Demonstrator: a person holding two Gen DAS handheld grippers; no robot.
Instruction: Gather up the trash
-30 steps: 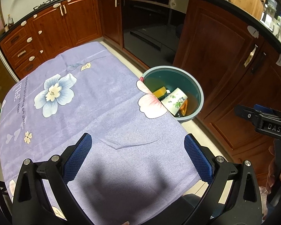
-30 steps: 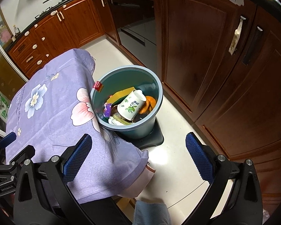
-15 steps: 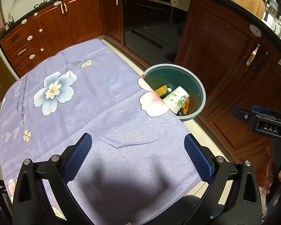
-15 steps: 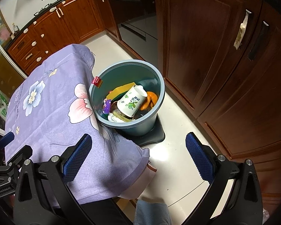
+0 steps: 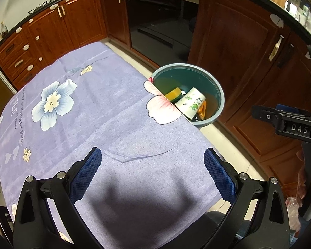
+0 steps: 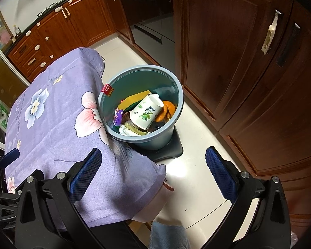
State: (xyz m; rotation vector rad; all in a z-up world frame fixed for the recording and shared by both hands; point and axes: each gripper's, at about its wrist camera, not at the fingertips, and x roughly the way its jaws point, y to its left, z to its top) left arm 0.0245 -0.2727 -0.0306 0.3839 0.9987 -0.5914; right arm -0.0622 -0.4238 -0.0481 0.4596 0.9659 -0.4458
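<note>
With all visible trash already in the blue bin (image 6: 142, 122), the right gripper (image 6: 153, 174) has edged a little closer over the floor beside it in the last second, claws spread wide and empty. A paper cup (image 6: 146, 112), yellow sponge (image 6: 132, 101) and orange peel (image 6: 165, 111) lie inside the bin. The left gripper (image 5: 152, 172), also wide open and empty, holds above the purple flowered tablecloth (image 5: 89, 112), which touches the bin; no litter shows on it, so collection looks finished.

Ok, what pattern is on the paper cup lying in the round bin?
White paper cup with green leafy print; right wrist view shows it best.
</note>
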